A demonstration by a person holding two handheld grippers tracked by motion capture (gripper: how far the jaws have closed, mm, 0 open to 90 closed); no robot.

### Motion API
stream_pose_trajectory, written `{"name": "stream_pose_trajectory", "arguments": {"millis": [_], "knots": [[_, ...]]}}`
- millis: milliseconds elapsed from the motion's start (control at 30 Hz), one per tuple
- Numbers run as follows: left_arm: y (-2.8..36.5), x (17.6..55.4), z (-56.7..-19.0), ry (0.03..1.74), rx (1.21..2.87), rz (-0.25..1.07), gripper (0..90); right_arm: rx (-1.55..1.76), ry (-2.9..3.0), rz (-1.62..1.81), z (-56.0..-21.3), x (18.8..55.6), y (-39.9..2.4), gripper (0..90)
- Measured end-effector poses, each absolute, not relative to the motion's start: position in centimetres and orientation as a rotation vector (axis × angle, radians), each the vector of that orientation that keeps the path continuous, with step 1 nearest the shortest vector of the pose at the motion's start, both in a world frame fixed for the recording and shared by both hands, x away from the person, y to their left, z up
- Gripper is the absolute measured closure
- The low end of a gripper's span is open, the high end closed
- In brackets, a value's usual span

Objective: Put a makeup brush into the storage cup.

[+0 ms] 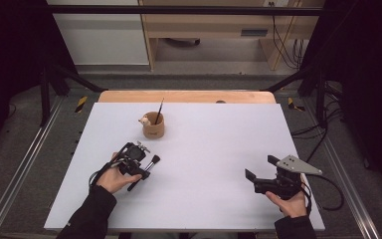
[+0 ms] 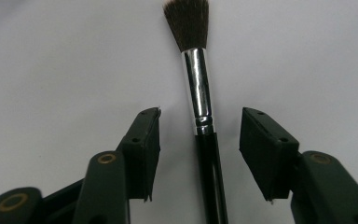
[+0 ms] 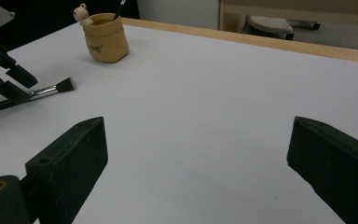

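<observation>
Now the left tool [image 2: 199, 133] straddles the black-handled, silver-collared makeup brush [image 2: 200, 107] on the white counter [image 1: 219, 149], pads apart, not touching; the right tool [image 3: 196, 158] rests wide apart.

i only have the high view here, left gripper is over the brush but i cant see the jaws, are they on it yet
Observer: Not yet. In the left gripper view the makeup brush lies between the pads of the left gripper, with a gap on each side.
Operator: where along it are the jaws
Observer: Level with the lower end of the silver ferrule, where the black handle begins.
Operator: and the cup, anything on it
Observer: The right gripper view shows a small bear figure at the rim of the tan cup.
</observation>
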State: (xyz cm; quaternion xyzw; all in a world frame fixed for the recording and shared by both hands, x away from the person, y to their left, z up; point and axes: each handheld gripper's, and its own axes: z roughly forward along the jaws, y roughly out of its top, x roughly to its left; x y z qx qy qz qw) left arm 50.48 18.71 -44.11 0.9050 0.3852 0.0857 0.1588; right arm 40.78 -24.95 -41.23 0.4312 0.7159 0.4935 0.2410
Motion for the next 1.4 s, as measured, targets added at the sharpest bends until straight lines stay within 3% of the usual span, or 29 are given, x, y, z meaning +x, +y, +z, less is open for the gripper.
{"name": "stream_pose_trajectory", "arguments": {"millis": [333, 1033, 1400], "knots": [[17.9, 50.8, -44.6, 1.097, 2.619, 0.2, 60.6, 1.181, 1.962, 1.351, -41.2, 40.7, -24.9, 5.6], [17.7, 51.1, -44.5, 1.133, 2.626, 0.171, 76.6, 1.177, 1.969, 1.344, -41.2, 40.8, -24.7, 5.6], [17.5, 51.0, -44.5, 1.116, 2.639, 0.177, 77.5, 1.178, 1.967, 1.346, -41.2, 40.7, -24.8, 5.6]]}}
